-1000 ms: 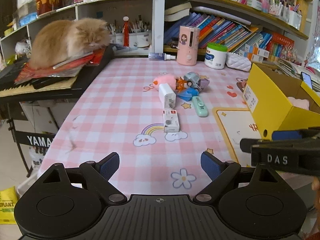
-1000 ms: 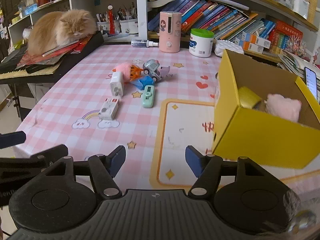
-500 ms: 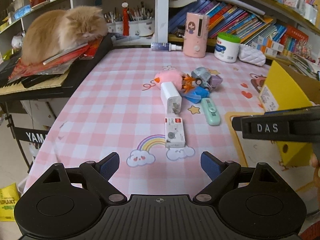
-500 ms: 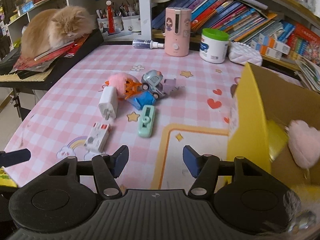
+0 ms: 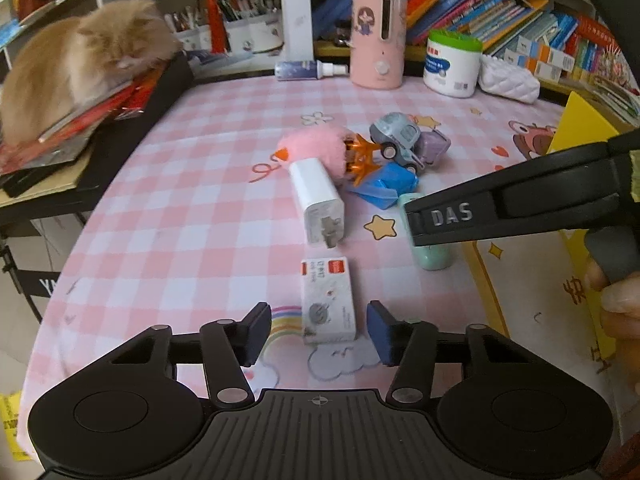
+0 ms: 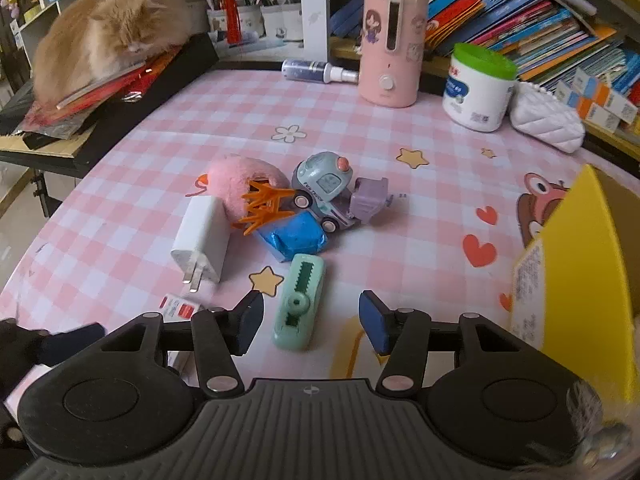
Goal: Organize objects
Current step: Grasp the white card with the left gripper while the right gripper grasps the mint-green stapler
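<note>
You've got a flat white box w/ red label [image 5: 329, 304] lying near edge, mint tape dispenser [image 6: 300, 308] flat beside it, white charger [image 6: 201, 238] on its side.

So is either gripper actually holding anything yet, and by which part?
Nothing is held. The left gripper is closing around the small white box, the right gripper around the mint correction tape; neither gripper's pads touch yet.

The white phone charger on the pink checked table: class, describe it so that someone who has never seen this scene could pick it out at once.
Start at the pink checked tablecloth and find the heap of small toys at its middle. On the heap's left edge, against the pink fluffy toy, lies the white phone charger. It alone is a plain white block with two metal prongs, unlike the mint-green tape dispenser beside it.
</note>
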`<state>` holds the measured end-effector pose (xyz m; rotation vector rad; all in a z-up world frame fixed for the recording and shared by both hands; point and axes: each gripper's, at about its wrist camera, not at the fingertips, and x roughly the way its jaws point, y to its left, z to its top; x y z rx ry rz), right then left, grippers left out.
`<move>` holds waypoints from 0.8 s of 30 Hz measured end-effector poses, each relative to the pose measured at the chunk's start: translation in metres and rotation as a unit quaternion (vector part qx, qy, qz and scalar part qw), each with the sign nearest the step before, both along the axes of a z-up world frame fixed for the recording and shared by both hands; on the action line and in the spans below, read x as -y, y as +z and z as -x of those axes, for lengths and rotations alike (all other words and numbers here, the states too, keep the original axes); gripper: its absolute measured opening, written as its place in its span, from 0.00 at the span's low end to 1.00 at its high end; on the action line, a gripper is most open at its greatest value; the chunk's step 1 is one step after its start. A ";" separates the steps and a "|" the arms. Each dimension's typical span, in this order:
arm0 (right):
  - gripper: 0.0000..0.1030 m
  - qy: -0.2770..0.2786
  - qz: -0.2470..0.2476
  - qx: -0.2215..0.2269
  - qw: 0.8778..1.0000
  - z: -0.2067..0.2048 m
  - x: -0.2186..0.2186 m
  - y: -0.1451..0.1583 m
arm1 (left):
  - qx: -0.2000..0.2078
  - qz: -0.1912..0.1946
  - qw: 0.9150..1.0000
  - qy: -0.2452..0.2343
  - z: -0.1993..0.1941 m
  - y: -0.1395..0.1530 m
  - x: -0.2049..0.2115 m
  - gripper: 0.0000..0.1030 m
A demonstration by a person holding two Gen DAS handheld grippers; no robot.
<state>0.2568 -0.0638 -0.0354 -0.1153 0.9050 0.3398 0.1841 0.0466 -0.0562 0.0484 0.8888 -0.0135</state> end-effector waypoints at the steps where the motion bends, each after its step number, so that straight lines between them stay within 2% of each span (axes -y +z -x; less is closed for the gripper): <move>1: 0.49 0.000 0.000 -0.004 1.000 -0.004 0.000 -0.002 | -0.002 -0.002 1.000 -0.001 -0.003 -0.002 0.000 0.47; 6: 0.48 0.000 -0.001 -0.025 1.000 -0.019 -0.002 -0.014 | -0.016 0.003 1.000 -0.003 -0.013 -0.010 0.002 0.34; 10: 0.43 0.005 0.000 -0.037 0.999 -0.023 -0.003 -0.022 | -0.014 0.009 1.000 -0.001 -0.013 -0.010 -0.001 0.27; 14: 0.37 0.020 0.011 -0.026 0.999 -0.022 -0.008 -0.026 | -0.016 0.018 1.000 0.000 -0.011 -0.009 -0.004 0.27; 15: 0.34 0.027 0.017 -0.020 0.999 -0.021 -0.010 -0.027 | -0.017 0.023 1.000 -0.001 -0.010 -0.008 -0.004 0.27; 16: 0.24 0.035 0.021 -0.013 0.999 -0.019 -0.011 -0.028 | -0.019 0.028 0.999 -0.001 -0.009 -0.007 -0.005 0.27; 17: 0.23 0.044 0.023 -0.008 0.999 -0.017 -0.013 -0.028 | -0.019 0.034 0.999 -0.001 -0.007 -0.006 -0.006 0.27; 24: 0.22 0.051 0.013 0.006 0.999 -0.003 -0.010 -0.014 | 0.010 0.049 0.999 0.006 0.011 0.013 -0.012 0.27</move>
